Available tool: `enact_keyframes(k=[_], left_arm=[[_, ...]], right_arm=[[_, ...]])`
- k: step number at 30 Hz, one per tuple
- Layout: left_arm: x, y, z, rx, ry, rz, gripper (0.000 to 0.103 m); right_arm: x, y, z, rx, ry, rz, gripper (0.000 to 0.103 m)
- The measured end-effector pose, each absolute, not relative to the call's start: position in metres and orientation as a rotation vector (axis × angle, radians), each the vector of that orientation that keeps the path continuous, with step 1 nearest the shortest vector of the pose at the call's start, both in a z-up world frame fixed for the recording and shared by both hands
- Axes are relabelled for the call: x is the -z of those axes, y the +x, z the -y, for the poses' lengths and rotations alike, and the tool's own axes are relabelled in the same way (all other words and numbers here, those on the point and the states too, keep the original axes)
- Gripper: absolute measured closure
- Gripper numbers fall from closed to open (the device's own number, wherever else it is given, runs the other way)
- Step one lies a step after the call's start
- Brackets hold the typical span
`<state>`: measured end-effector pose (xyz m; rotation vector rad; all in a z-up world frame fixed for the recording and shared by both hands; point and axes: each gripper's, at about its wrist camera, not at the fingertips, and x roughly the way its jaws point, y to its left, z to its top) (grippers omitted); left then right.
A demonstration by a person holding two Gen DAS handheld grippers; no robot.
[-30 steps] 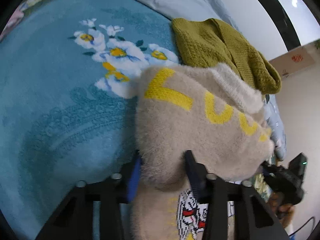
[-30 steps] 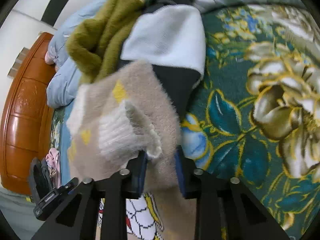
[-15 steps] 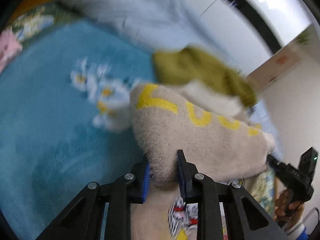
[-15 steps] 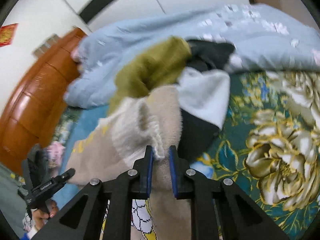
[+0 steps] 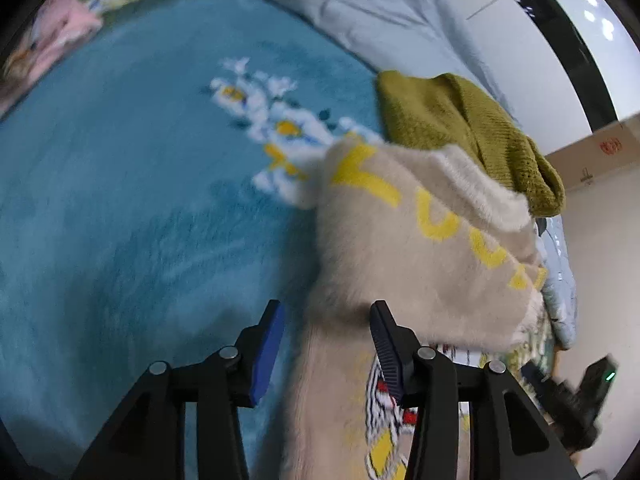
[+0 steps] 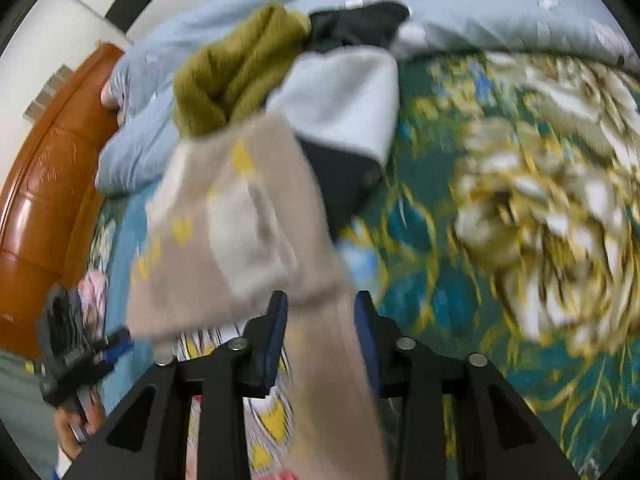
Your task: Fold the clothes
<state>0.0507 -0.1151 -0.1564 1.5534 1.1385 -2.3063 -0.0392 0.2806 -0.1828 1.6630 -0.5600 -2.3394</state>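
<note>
A fuzzy beige sweater (image 5: 420, 256) with yellow letters and a cartoon print lies folded over on the bed; it also shows in the right wrist view (image 6: 240, 224). My left gripper (image 5: 326, 320) is open, its jaws wide apart, with the sweater's edge against the right finger and nothing pinched. My right gripper (image 6: 320, 312) is open, its jaws spread on either side of a strip of the beige sweater that runs between them. The right gripper shows in the left wrist view (image 5: 576, 396), and the left gripper in the right wrist view (image 6: 76, 352).
An olive knitted sweater (image 5: 460, 128) lies behind the beige one, beside a white and black garment (image 6: 348, 96). The bed has a teal floral blanket (image 5: 120, 200), a green floral cover (image 6: 500, 220), a pale blue duvet (image 5: 360, 8) and an orange wooden headboard (image 6: 44, 200).
Both grippers were shut on the beige sweater half a second ago and have opened, letting it go. The folded part has dropped onto the bed.
</note>
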Motion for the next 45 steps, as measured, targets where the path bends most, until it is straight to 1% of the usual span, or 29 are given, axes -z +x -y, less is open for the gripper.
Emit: enact_keyframes(k=[6, 11, 14, 24, 25, 26, 27, 28, 29, 30, 32, 33, 35, 40, 41, 45], left_arm=[[0.169, 0.070, 0.116, 2.156, 1.717, -1.192, 0.054], [0.184, 0.074, 0.097, 2.051, 1.931, -1.127, 0.054], [0.192, 0.075, 0.079, 1.997, 2.075, -1.047, 0.057], [0.170, 0.092, 0.036, 2.083, 2.226, -1.021, 0.057], [0.169, 0.093, 0.034, 2.086, 2.235, -1.012, 0.057], [0.168, 0.093, 0.031, 2.092, 2.242, -1.003, 0.057], [0.165, 0.093, 0.028, 2.104, 2.244, -0.995, 0.057], [0.162, 0.094, 0.026, 2.118, 2.243, -0.986, 0.060], [0.159, 0.094, 0.026, 2.136, 2.236, -0.977, 0.070], [0.158, 0.092, 0.028, 2.151, 2.230, -0.982, 0.075], [0.155, 0.091, 0.032, 2.177, 2.217, -1.001, 0.089], [0.155, 0.092, 0.036, 2.178, 2.205, -1.051, 0.089], [0.158, 0.092, 0.050, 2.186, 2.154, -1.211, 0.091], [0.166, 0.084, 0.093, 2.158, 1.858, -1.782, 0.091], [0.169, 0.081, 0.102, 2.131, 1.801, -1.858, 0.091], [0.179, 0.067, 0.125, 2.029, 1.653, -2.003, 0.089]], right_arm=[[0.202, -0.003, -0.291, 2.223, 1.779, 0.575, 0.067], [0.212, 0.017, -0.299, 2.156, 1.810, 0.661, 0.067], [0.215, 0.025, -0.297, 2.127, 1.830, 0.654, 0.067], [0.230, 0.063, -0.303, 1.933, 1.921, 0.628, 0.067], [0.231, 0.067, -0.303, 1.913, 1.925, 0.624, 0.068], [0.230, 0.070, -0.303, 1.893, 1.928, 0.622, 0.075], [0.230, 0.072, -0.302, 1.872, 1.930, 0.620, 0.087], [0.228, 0.075, -0.301, 1.860, 1.926, 0.613, 0.091], [0.225, 0.075, -0.301, 1.851, 1.902, 0.625, 0.092], [0.221, 0.073, -0.303, 1.834, 1.866, 0.662, 0.092], [0.214, 0.069, -0.303, 1.815, 1.798, 0.733, 0.092], [0.209, 0.064, -0.303, 1.815, 1.763, 0.768, 0.093], [0.199, 0.053, -0.303, 1.817, 1.692, 0.849, 0.093], [0.172, 0.011, -0.310, 1.809, 1.493, 1.074, 0.093], [0.168, -0.001, -0.309, 1.814, 1.452, 1.122, 0.093], [0.164, -0.051, -0.310, 1.847, 1.354, 1.291, 0.093]])
